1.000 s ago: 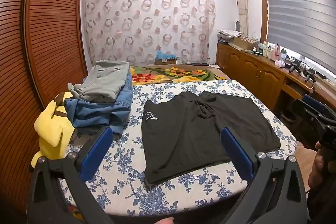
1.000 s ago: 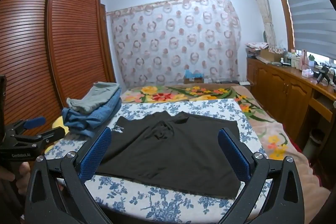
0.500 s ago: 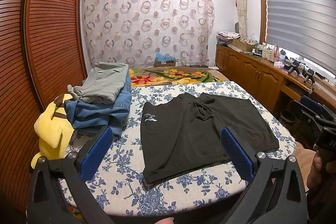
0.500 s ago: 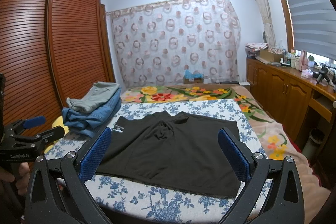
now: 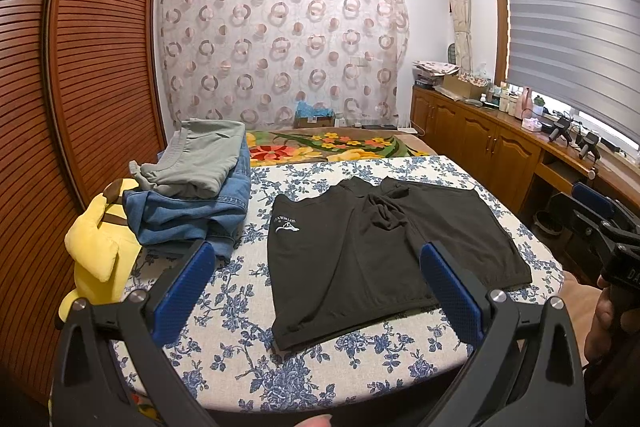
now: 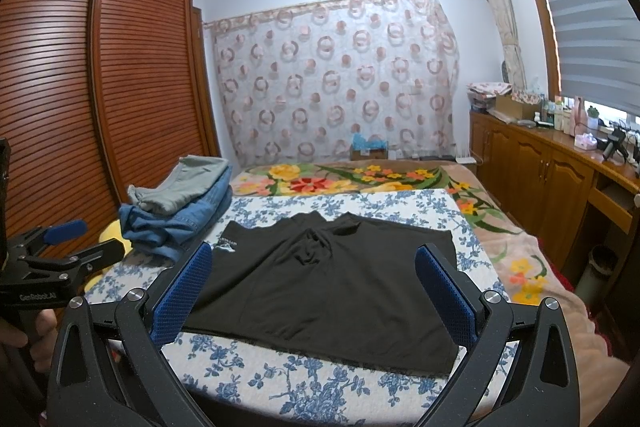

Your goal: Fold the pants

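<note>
The black shorts [image 5: 384, 251] lie spread flat on the bed's blue-flowered sheet [image 5: 248, 347], legs pointing away, a white logo near the left hem. The left gripper [image 5: 316, 287] and right gripper [image 6: 314, 291] both hover above the near edge, jaws wide and empty. Folded jeans [image 5: 188, 211] (grey pants on top) sit left, beside a yellow plush toy [image 5: 96, 255].

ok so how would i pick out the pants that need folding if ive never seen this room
Start at the bed with the blue-flowered white sheet. The black pants lie spread flat in its middle, unfolded, with a small white logo near one edge. The folded stack to their left is grey on blue denim, with a yellow plush beside it; only these pants are black and laid open.
</note>
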